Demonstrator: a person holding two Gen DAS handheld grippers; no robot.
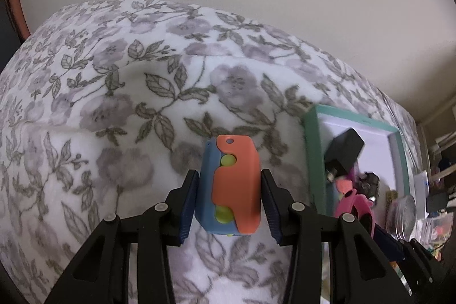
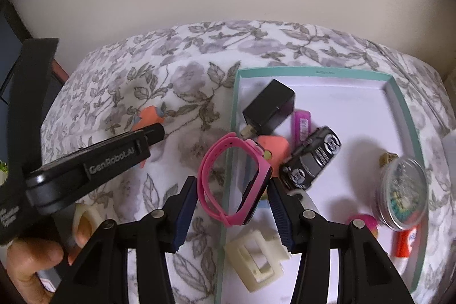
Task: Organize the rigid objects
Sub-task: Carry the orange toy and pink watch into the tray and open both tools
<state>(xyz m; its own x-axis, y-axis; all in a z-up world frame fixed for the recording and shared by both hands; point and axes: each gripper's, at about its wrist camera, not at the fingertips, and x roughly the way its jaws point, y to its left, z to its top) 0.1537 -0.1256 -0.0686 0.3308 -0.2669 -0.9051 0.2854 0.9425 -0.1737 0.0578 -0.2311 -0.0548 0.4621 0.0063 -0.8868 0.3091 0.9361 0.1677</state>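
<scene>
Toys and small hard things are being gathered into a teal-rimmed box point(image 2: 234, 116) lying on a flowered bedspread point(image 1: 119, 93). Left gripper point(image 1: 229, 198) is clamping an orange and blue toy point(image 1: 232, 187) between its pads, holding it clear above the bedspread, left of the box. Right gripper point(image 2: 233, 207) is holding a pink watch point(image 2: 236, 181) by its body and strap, hanging right over the box's left rim.

To do this well, the watch probably needs carrying further in over the white floor before letting go, otherwise the strap may catch on the rim and tip out. The toy should then follow into a bare patch.

Inside the box are lying a black charger point(image 2: 269, 106), a black toy car point(image 2: 312, 157), a cream plastic clip point(image 2: 256, 261) and a round glitter jar point(image 2: 404, 193). The car and charger are crowding the near corner, so the far right looks freer.
</scene>
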